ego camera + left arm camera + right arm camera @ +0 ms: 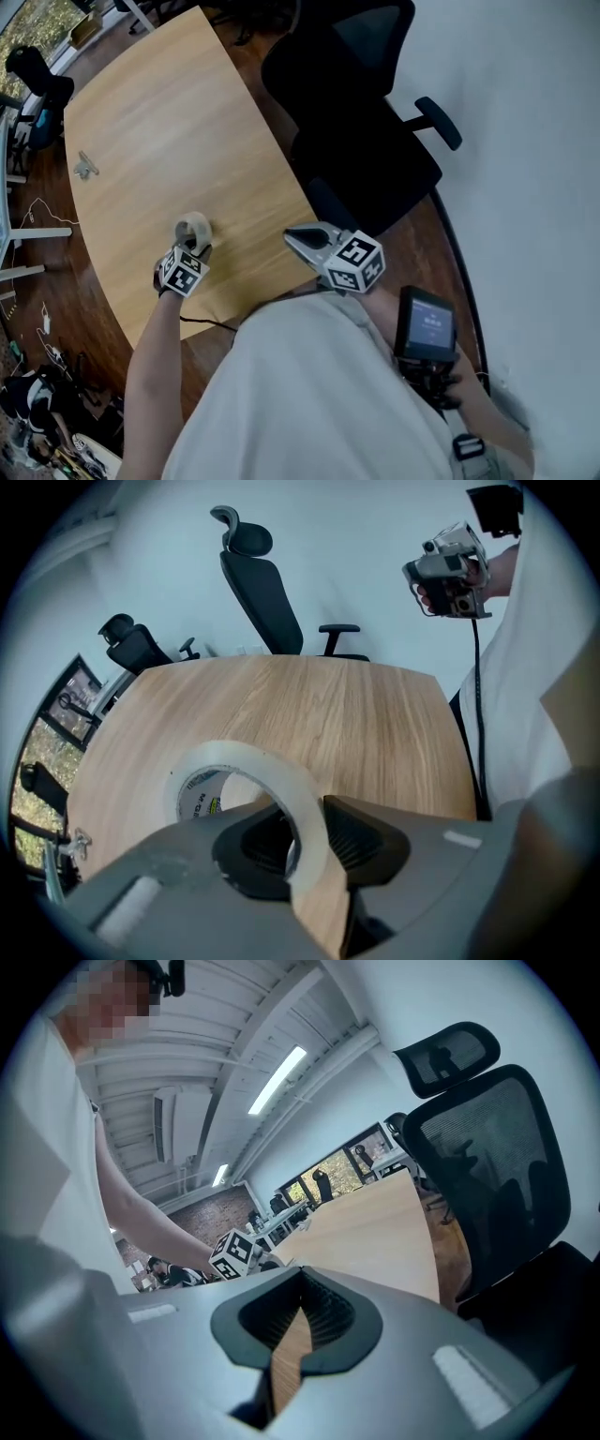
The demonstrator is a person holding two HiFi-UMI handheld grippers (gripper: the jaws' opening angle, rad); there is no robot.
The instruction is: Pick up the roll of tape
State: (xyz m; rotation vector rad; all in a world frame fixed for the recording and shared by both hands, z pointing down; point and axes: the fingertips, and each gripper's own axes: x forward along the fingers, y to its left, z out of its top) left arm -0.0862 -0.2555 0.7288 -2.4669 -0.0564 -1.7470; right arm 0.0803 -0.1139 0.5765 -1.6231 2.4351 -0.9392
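The left gripper (pixel 194 246) is clamped on the wall of the tape (pixel 192 226), one jaw inside the ring, close to the table's (pixel 159 112) near edge. The right gripper (pixel 292 235) hangs closed and empty by that edge. The grasp looks made, so next comes a steady lift, holding the squeeze.

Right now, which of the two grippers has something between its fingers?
The left gripper: its fingers pinch the wall of the clear roll of tape, one inside the ring. The right gripper has its fingers together, with nothing between them.
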